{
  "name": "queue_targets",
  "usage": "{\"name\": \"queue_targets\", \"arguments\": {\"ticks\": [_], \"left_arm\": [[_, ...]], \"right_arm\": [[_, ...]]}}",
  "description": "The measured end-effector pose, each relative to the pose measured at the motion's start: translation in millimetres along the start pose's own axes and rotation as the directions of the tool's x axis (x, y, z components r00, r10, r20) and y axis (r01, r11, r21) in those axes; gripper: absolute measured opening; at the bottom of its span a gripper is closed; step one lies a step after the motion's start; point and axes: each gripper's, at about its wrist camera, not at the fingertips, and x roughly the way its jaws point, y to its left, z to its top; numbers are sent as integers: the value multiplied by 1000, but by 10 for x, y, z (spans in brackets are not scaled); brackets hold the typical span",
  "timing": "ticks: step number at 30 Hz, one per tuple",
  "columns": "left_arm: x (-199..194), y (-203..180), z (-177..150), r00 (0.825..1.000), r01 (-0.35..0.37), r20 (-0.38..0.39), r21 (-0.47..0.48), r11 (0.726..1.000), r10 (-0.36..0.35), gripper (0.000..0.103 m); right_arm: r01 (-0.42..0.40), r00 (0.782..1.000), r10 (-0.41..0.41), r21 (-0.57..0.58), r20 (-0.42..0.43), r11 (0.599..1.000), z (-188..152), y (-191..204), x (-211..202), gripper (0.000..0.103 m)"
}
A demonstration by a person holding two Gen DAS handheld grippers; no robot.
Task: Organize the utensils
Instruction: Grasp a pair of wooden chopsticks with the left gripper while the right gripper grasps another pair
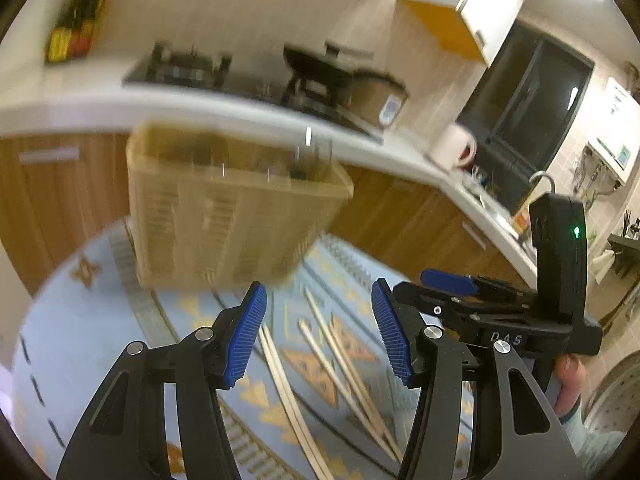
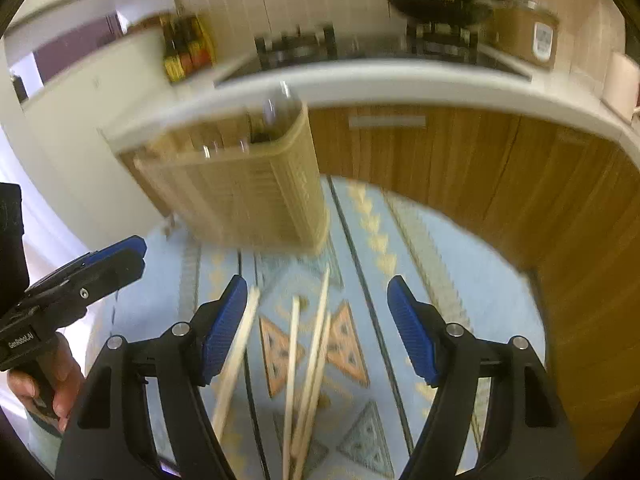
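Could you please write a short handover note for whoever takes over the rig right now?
Left claw: open, empty, above the chopsticks.
Right claw: open, empty, above the same chopsticks.
Things: several loose wooden chopsticks lie on the patterned blue cloth; the beige slatted holder stands just beyond them, with some blurred items already inside.
Done: nothing gripped at this moment.
Left: pick up the chopsticks and put them in the holder.

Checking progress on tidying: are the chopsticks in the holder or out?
Out. The chopsticks lie loose on the patterned cloth, in front of the beige holder.
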Motion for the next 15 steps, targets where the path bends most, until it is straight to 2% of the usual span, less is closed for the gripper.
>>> {"name": "queue_targets", "arguments": {"ticks": [3,5,7,11,15], "left_arm": [[164,82,-130,995,-26,-93,-26,999,24,53],[286,149,-210,987,-13,-163,-57,998,4,53],[416,223,-288,974,-25,-228,-90,996,4,53],[652,289,-421,941,-121,-325,-78,990,89,53],[820,245,-506,918,-156,-373,-34,987,132,53]], "right_arm": [[34,996,-33,4,-82,999,-98,-58,136,69],[42,992,-41,5,-117,999,-148,-84,194,68],[22,988,-19,19,-152,1000,-196,-119,268,61],[-19,976,28,47,-216,999,-251,-183,412,35],[-48,958,74,97,-278,994,-286,-248,572,30]]}}
